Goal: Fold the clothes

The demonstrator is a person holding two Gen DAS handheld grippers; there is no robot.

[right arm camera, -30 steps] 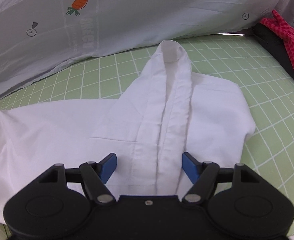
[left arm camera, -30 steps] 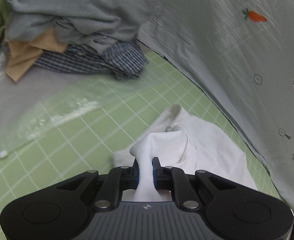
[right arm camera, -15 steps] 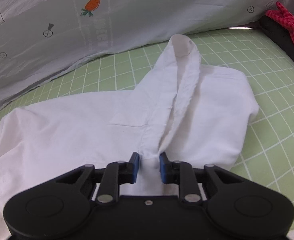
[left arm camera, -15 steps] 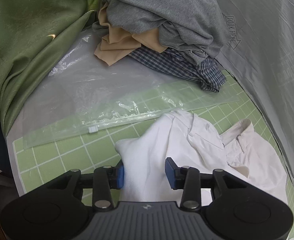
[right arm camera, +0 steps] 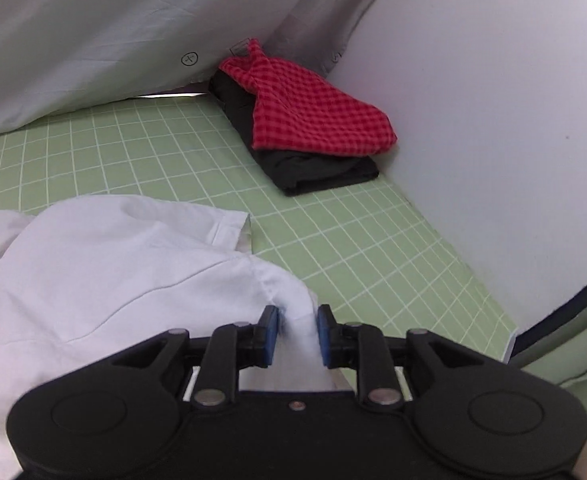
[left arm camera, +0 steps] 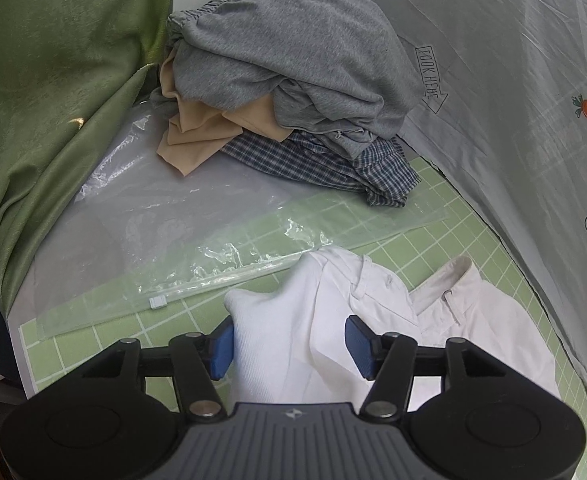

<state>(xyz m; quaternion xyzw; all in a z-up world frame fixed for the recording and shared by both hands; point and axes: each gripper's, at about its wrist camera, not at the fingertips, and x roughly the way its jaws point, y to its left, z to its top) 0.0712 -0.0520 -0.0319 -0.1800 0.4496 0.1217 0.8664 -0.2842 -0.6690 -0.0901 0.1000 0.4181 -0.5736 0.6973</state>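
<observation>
A second ago the left gripper (left arm camera: 289, 342) pinched a tuft of the white shirt (left arm camera: 325, 312); its jaws have just been opening and now stand apart, released, cloth lying loose between them on the green grid mat (left arm camera: 433, 216). Only the left view shows the pile of grey, tan and plaid clothes (left arm camera: 293, 92) and the plastic bag (left arm camera: 181, 248); the right shows a red checked cloth (right arm camera: 313, 108) (folded, on a black garment (right arm camera: 317, 170)). The right gripper (right arm camera: 297, 336), earlier wide, has narrowed, then eased slightly; whether it pinches the shirt fold I cannot tell.
</observation>
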